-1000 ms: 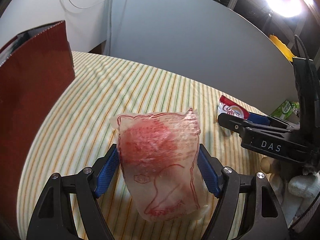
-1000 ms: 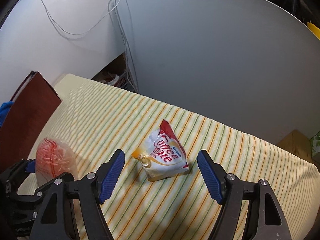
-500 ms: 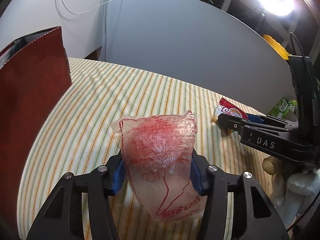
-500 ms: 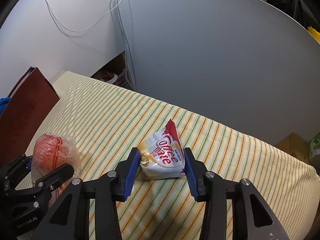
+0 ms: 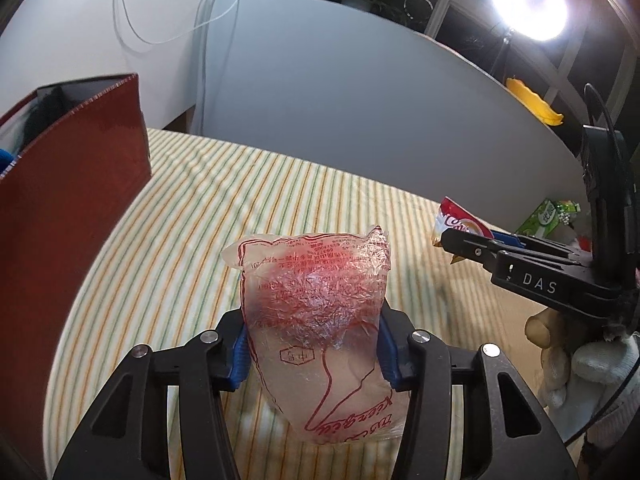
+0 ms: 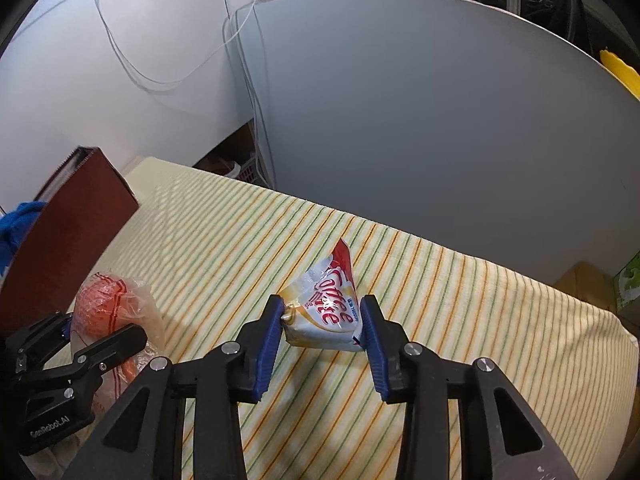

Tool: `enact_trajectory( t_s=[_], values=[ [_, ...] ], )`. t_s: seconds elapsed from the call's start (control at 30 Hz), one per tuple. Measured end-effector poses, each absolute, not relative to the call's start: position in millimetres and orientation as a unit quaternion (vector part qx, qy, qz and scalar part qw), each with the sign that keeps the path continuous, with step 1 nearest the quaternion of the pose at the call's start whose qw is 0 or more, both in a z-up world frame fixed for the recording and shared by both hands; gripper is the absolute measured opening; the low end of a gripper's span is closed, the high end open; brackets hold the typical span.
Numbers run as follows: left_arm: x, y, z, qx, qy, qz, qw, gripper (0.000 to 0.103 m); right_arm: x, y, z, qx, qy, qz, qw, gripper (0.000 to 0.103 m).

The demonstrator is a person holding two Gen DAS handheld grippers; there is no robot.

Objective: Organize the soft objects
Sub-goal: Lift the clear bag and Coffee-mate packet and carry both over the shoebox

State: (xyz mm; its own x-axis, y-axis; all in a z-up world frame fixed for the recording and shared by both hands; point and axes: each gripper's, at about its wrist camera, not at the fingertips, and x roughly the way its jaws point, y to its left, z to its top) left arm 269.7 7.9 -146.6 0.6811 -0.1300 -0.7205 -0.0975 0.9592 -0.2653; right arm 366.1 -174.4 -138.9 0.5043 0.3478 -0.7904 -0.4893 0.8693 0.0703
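My left gripper is shut on a clear plastic bag with red print and red contents, held above the striped cloth. The bag also shows at the left of the right wrist view. My right gripper is shut on a white, red and yellow Coffee-mate pouch, lifted off the cloth. The pouch shows in the left wrist view, pinched in the right gripper.
A yellow cloth with green and orange stripes covers the table. A dark red open box stands at the left, with something blue inside. A grey panel stands behind the table. A green packet lies at the far right.
Both grippers closed: the left on the plastic bag, the right on the Coffee-mate pouch. Both have since lifted their items off the cloth.
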Motion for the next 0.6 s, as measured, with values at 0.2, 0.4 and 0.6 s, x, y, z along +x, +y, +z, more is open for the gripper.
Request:
enact_trajectory(
  t_s=[0.2, 0.4, 0.6],
  values=[
    [251, 8, -123, -0.138, 0.379, -0.022, 0.915, 0.049, 345, -181, -116, -0.074, 0.42, 0.256, 0.867, 0.035],
    [228, 23, -93, -0.125, 0.351, -0.029, 0.927, 0.049, 323, -176, -85, -0.076, 0.397, 0.279, 0.871, 0.035],
    [202, 55, -68, -0.125, 0.326, -0.018, 0.937, 0.049, 309, -149, -60, -0.079, 0.376, 0.308, 0.87, 0.035]
  ],
)
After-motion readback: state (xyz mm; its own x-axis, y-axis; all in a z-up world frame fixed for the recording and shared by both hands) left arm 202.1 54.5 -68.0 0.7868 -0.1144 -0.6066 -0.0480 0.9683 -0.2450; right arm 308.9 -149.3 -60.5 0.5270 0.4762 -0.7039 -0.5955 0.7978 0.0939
